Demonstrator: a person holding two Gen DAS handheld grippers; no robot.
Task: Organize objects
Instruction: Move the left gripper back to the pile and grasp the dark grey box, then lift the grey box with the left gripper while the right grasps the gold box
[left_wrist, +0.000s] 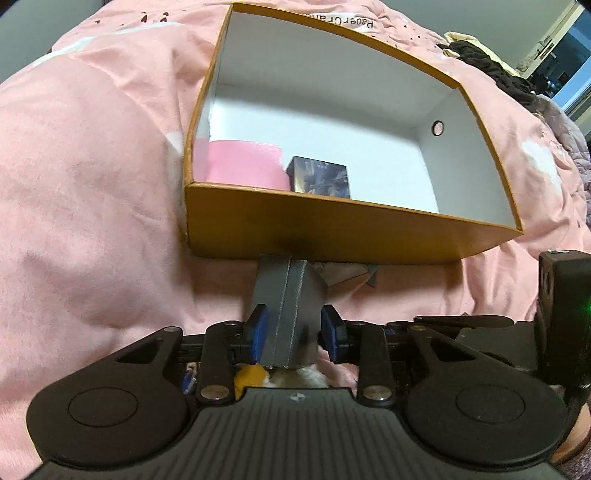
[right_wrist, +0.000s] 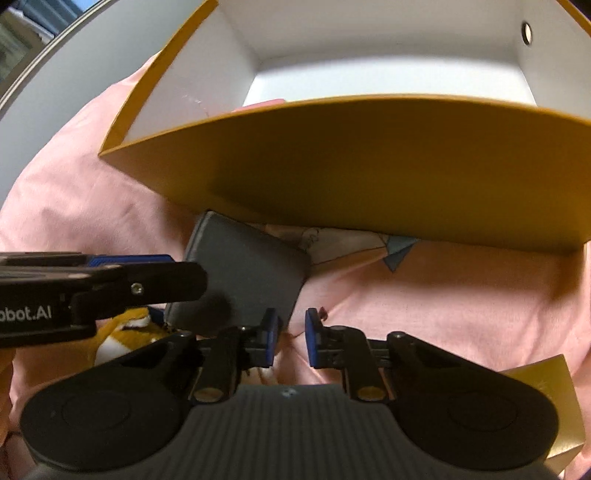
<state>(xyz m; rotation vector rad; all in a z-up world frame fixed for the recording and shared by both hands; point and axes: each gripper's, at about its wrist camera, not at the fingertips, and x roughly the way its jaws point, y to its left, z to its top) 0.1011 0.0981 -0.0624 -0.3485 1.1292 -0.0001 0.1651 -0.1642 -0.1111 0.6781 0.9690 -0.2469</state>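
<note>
Right now left claw (left_wrist: 291, 332) grips a grey wallet-like case (left_wrist: 291, 299), blue pads (left_wrist: 258, 328) pressed on both its sides, case tilted up off the bed, its far end just under the near wall of the orange box (left_wrist: 332, 229). Right claw (right_wrist: 290, 332) is nearly clenched, narrow gap between its pads, nothing in it, pink fabric below; it hovers just right of the grey case's near corner. In the right wrist view the left claw enters from the left and overlaps the case. Orange box sits open on the pink bedspread (left_wrist: 92, 166), white inside. Inside, near-left corner: a pink object (left_wrist: 243, 162), and beside it a small dark box with printed art (left_wrist: 319, 179). A patterned paper piece (right_wrist: 351, 240) pokes out under the box's front edge. Yellow-and-white plush thing (right_wrist: 122, 332) lies under the left claw. Gold card (right_wrist: 543, 391) at lower right.
</note>
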